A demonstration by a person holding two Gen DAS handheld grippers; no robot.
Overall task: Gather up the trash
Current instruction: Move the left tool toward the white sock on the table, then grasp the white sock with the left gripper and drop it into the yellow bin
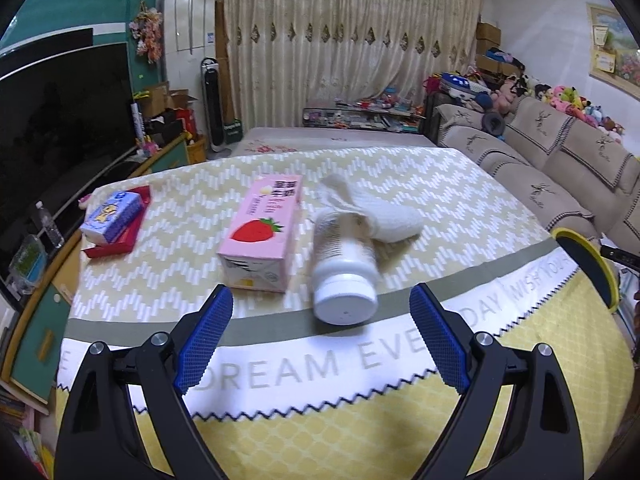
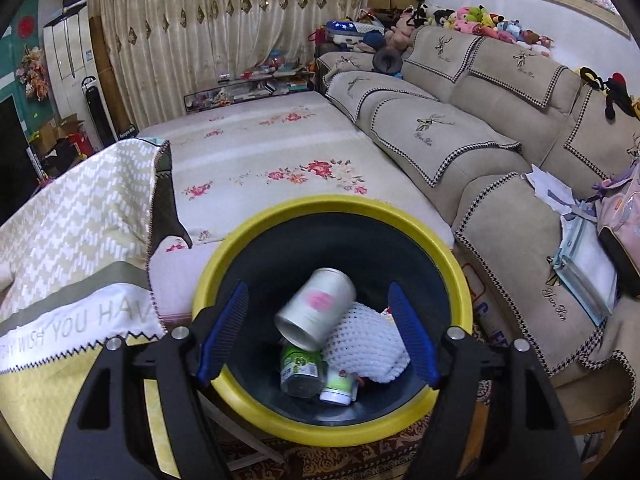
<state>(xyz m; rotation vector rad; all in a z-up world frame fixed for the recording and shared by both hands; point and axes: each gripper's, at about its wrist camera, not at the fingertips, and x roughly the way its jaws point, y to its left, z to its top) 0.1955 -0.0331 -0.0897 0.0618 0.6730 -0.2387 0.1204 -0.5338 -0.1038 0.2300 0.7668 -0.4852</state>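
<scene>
Both claws are spread, nothing pinched. Under the right gripper [image 2: 318, 330], a blurred can [image 2: 316, 308] is seen in the bin [image 2: 456, 264]; the items beneath are half hidden. At twelve o'clock of the left gripper [image 1: 322, 334], a blurred bottle [image 1: 344, 276] lies.

On the table [image 1: 160, 280] a bottle [image 1: 345, 280] lies just right of a carton [image 1: 260, 236] and before a cloth [image 1: 372, 212], a tray [image 1: 120, 236] far left, while the bin [image 2: 256, 240] beside the table holds a can [image 2: 316, 308], netting [image 2: 364, 344] and jars [image 2: 302, 372].

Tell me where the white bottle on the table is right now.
In the left wrist view the white bottle lies on its side at centre, ahead of the open left gripper, between the pink strawberry carton and a white cloth.
</scene>
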